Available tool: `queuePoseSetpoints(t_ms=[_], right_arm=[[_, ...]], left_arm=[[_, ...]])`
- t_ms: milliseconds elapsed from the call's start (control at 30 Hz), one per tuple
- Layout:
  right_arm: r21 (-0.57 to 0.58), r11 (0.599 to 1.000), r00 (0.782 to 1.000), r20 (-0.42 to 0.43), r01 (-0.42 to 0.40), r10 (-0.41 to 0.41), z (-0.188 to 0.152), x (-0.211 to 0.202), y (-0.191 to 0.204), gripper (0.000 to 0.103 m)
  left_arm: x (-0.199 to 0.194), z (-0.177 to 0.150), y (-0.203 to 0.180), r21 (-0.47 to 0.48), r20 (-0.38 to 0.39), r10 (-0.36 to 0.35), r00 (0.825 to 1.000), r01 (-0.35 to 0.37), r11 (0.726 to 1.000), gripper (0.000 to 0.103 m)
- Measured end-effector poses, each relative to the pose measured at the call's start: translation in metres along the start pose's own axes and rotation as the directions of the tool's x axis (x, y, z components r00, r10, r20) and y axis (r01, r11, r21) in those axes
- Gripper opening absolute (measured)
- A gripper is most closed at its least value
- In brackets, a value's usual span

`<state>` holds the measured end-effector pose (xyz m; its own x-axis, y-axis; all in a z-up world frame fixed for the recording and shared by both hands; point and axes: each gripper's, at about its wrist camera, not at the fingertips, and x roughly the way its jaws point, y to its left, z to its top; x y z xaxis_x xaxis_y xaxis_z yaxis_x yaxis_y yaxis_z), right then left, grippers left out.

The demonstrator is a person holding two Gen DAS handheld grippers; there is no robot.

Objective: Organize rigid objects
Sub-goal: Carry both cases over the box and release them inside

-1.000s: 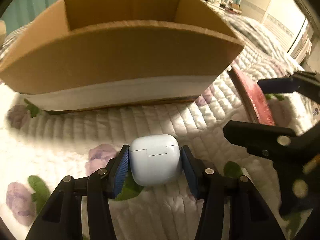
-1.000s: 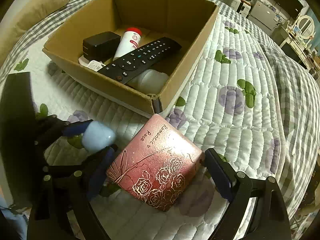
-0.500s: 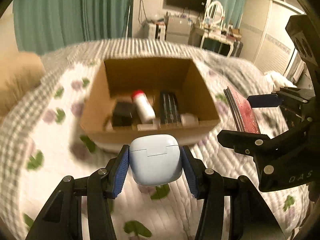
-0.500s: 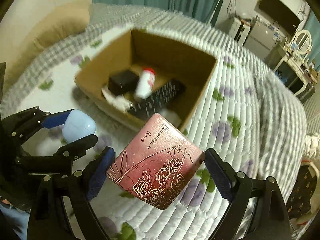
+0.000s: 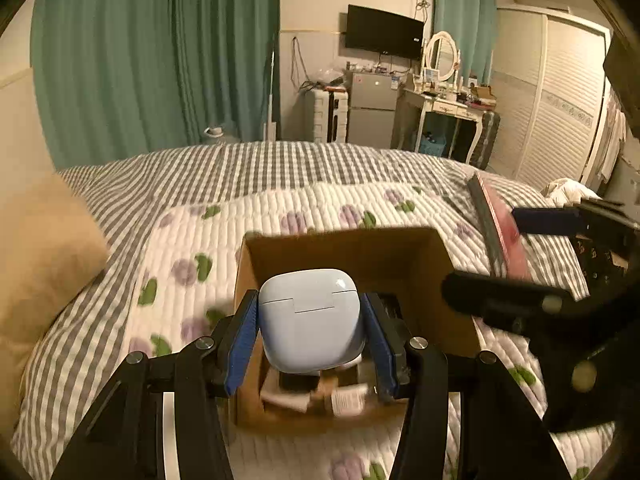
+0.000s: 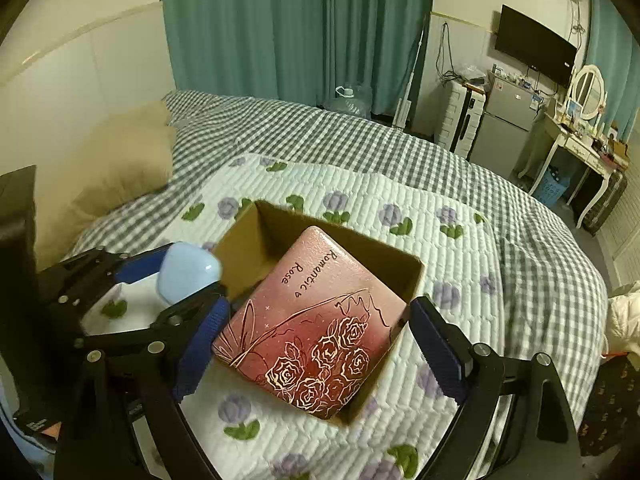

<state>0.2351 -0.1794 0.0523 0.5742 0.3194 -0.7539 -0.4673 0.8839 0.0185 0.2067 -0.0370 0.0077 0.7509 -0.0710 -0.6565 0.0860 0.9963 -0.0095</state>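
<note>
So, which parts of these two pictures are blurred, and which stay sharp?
Left wrist view: the pale blue earbud case is sharp, the brown cardboard box contents smeared. Right wrist view: the pink rose-printed tin is crisp, bedding slightly soft; straight lines curve at both edges.

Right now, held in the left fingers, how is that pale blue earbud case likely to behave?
The earbud case looks stiff: its shell shows no denting between the blue pads. Its glossy, rounded sides could let it slip or twist. It probably weighs little for its size, being a small plastic shell.

curtains (image 5: 160,60): teal | TV (image 5: 385,32): wall-mounted | wardrobe (image 5: 552,92): white louvred | bed (image 6: 360,140): gingham cover
</note>
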Motion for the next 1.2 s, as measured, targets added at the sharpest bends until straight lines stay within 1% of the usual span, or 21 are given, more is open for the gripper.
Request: queuePoseSetpoints(t_ms=[133, 300, 433, 500, 533, 667, 733, 767, 800, 833, 933, 1067, 1167, 1200], right_arm=[[0.018, 1.000, 1.000, -0.023, 0.012, -0.012, 0.006, 0.028, -0.007, 0.091], [0.048, 0.998, 0.997, -0.072, 0.037, -0.033, 0.006, 0.069, -0.022, 0.091], [0.068, 0.997, 0.993, -0.114, 0.037, -0.029, -0.001, 0.096, -0.034, 0.091], [0.075, 0.996, 0.992, -0.123, 0.039, -0.030, -0.003, 0.104, -0.038, 0.091], [0.082, 0.996, 0.992, -0.127, 0.036, -0.025, -0.005, 0.108, -0.040, 0.091], [0.114, 0.993, 0.993, -0.115, 0.024, -0.011, -0.006, 0.119, -0.046, 0.092], [0.142, 0.990, 0.996, -0.093, 0.007, 0.006, -0.007, 0.120, -0.050, 0.092], [0.146, 0.989, 0.996, -0.093, 0.005, 0.008, -0.008, 0.123, -0.050, 0.092], [0.145, 0.989, 0.996, -0.092, 0.010, 0.003, -0.008, 0.123, -0.050, 0.092], [0.145, 0.989, 0.996, -0.089, 0.010, 0.003, -0.008, 0.121, -0.049, 0.092], [0.157, 0.987, 0.998, -0.055, 0.035, -0.027, -0.007, 0.106, -0.048, 0.092], [0.185, 0.981, 0.998, -0.003, 0.062, -0.063, -0.003, 0.072, -0.053, 0.093], [0.193, 0.977, 0.994, 0.051, 0.087, -0.099, 0.000, 0.034, -0.054, 0.093], [0.190, 0.977, 0.991, 0.071, 0.098, -0.114, 0.000, 0.019, -0.053, 0.093]], left_arm=[[0.025, 0.009, 0.002, 0.028, -0.011, -0.005, 1.000, 0.005, 1.000, 0.052], [0.058, 0.005, 0.001, 0.073, -0.048, -0.028, 0.998, 0.031, 0.997, 0.052], [0.081, -0.002, -0.002, 0.101, -0.101, -0.014, 0.995, 0.024, 0.995, 0.052], [0.093, -0.005, -0.002, 0.115, -0.148, -0.006, 0.989, 0.023, 0.993, 0.052], [0.098, -0.007, -0.004, 0.122, -0.167, -0.007, 0.986, 0.028, 0.992, 0.052], [0.109, -0.009, -0.005, 0.131, -0.184, 0.004, 0.983, 0.021, 0.991, 0.052], [0.112, -0.010, -0.003, 0.115, -0.189, -0.008, 0.982, 0.031, 0.993, 0.056], [0.112, -0.010, -0.002, 0.108, -0.187, -0.011, 0.982, 0.032, 0.994, 0.059], [0.110, -0.010, -0.001, 0.103, -0.183, -0.007, 0.983, 0.026, 0.994, 0.071], [0.107, -0.009, 0.000, 0.099, -0.172, -0.002, 0.985, 0.019, 0.995, 0.080], [0.092, -0.004, 0.001, 0.098, -0.138, -0.003, 0.990, 0.017, 0.995, 0.080], [0.068, 0.004, 0.003, 0.101, -0.101, 0.014, 0.995, -0.003, 0.995, 0.080], [0.039, 0.013, 0.002, 0.108, -0.047, 0.020, 0.999, -0.015, 0.994, 0.080], [0.024, 0.017, 0.001, 0.114, -0.014, 0.033, 0.999, -0.031, 0.993, 0.080]])
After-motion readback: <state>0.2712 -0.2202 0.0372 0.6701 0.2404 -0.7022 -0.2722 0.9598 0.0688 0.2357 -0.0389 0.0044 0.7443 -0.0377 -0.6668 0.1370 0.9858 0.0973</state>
